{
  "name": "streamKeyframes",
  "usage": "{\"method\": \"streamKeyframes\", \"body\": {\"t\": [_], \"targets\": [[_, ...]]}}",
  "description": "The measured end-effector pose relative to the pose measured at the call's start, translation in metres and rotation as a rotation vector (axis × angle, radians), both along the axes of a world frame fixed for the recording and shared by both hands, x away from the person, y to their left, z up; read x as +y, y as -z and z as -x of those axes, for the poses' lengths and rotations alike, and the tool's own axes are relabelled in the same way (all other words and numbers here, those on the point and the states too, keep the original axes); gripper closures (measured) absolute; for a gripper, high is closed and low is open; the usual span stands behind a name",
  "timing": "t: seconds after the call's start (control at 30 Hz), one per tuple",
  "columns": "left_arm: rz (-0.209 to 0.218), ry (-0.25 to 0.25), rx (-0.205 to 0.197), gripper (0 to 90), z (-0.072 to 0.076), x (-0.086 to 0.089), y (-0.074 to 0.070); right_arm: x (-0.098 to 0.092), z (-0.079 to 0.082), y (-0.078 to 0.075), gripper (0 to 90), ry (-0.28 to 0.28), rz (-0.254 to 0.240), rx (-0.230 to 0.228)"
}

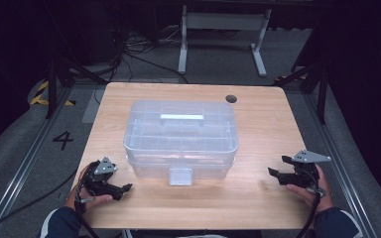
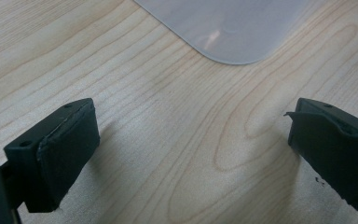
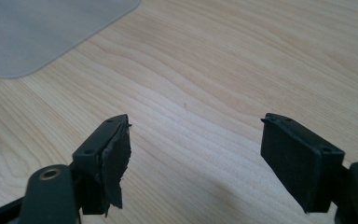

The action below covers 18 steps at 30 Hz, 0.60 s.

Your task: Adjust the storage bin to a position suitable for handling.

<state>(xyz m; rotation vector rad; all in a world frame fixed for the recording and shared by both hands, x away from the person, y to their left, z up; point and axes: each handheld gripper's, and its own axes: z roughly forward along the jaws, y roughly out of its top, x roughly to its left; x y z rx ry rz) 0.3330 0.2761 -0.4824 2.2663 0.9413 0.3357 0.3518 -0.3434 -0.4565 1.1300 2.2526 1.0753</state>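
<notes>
- Dark studio floor, strewn with cables and marked with a painted "4" [image 1: 63,140], surrounds a light wooden surface [image 1: 263,129] seen from above.
- At the centre of the surface sits a clear plastic storage box [image 1: 181,139], lid closed, a pale handle [image 1: 181,117] on top and a latch [image 1: 180,176] on the near side facing the person.
- A small dark round hole [image 1: 231,98] marks the surface near its far edge, behind the box.
- Left tongs [image 1: 124,191] rest low at the near left corner, held in the person's hand, jaws spread wide and holding nothing; a rounded corner of the box [image 2: 233,32] lies ahead of them.
- Right tongs [image 1: 278,166] sit at the near right, well apart from the box, jaws likewise wide open and empty above bare wood grain.
- A grey three-cornered plate [image 1: 311,156] tops the right tongs.
</notes>
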Motion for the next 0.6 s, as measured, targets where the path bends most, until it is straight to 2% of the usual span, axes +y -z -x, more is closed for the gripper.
{"method": "streamKeyframes", "body": {"t": [0.5,0.6], "targets": [[0.004,0.006,0.001,2.9,-0.001,0.0,0.0,0.005,0.002,-0.025,26.4,-0.028,-0.028,-0.058],[0.003,0.006,-0.001,3.1,0.0,0.0,0.0,0.006,0.004,-0.034,27.1,-0.04,-0.034,-0.078]]}}
